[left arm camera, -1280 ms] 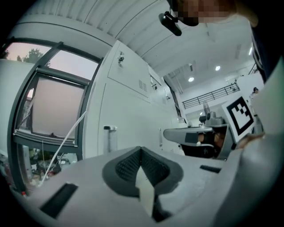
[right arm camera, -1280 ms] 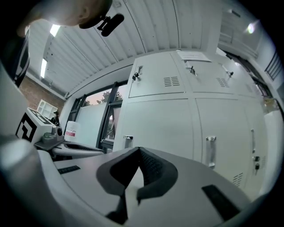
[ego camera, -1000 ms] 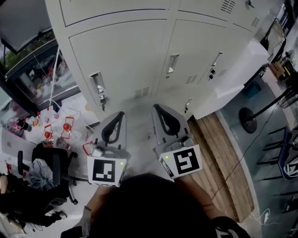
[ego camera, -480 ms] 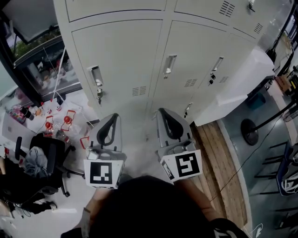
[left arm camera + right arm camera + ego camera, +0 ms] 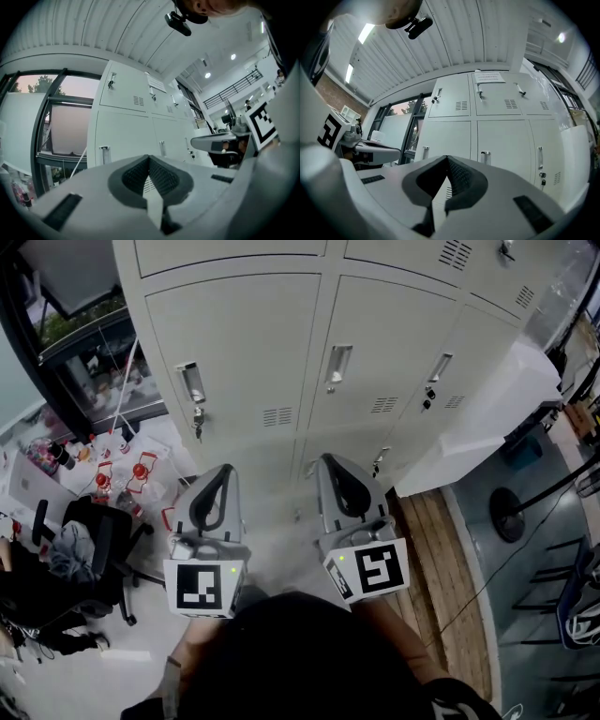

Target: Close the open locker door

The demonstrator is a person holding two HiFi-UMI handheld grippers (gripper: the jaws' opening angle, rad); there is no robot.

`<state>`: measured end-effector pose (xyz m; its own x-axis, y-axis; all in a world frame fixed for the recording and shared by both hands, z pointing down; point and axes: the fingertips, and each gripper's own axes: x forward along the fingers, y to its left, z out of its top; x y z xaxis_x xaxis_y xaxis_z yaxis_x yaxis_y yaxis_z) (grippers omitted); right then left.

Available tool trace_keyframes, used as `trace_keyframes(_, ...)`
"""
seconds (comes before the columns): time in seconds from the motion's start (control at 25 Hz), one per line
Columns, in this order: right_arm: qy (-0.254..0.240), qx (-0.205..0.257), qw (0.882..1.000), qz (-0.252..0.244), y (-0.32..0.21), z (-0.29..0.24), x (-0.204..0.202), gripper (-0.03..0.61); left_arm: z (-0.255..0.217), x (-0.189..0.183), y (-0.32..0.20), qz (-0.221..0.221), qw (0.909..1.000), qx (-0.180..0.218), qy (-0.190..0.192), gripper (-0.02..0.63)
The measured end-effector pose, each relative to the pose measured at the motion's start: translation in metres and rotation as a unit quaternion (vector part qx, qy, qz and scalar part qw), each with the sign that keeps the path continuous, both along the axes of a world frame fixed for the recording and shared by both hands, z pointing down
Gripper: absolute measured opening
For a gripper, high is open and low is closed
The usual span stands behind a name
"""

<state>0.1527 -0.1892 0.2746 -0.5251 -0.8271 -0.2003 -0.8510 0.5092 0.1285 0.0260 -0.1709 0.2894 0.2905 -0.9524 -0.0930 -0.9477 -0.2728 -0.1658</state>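
Observation:
A bank of pale grey lockers (image 5: pixel 281 343) fills the top of the head view. At its right end a white door panel (image 5: pixel 487 413) swings out from the row toward the wooden floor; the right gripper view shows the door panel (image 5: pixel 577 145) at its right edge. The left gripper (image 5: pixel 223 472) and the right gripper (image 5: pixel 329 461) are held side by side in front of the lower middle lockers, apart from them. Both are shut with nothing between the jaws, as the left gripper (image 5: pixel 149 160) and the right gripper (image 5: pixel 446 160) show in their own views.
The left locker has a handle (image 5: pixel 190 382) with a key (image 5: pixel 197 420) hanging in it. A black office chair (image 5: pixel 94 549) and red-and-white items (image 5: pixel 127 474) lie on the floor at left. A wooden floor strip (image 5: pixel 441 559) and a black stand base (image 5: pixel 514 514) are at right.
The head view has shifted a little, so the lockers sit slightly lower and more square in the frame. Both grippers stay shut and keep their places side by side.

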Motion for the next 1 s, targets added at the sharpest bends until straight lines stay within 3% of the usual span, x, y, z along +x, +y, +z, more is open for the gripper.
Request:
trace_keyframes(0.4,0.0,0.002,1.0,-0.011,0.0,0.0,-0.007,0.015,0.0,-0.006,0.006,-0.017,0.9998,0.002,-0.006,0.002)
trace_keyframes(1.0,-0.005,-0.016,0.999,-0.038,-0.031,0.006,-0.064,0.015,0.005,-0.042,-0.022,-0.019,0.9997,-0.013,0.0,0.002)
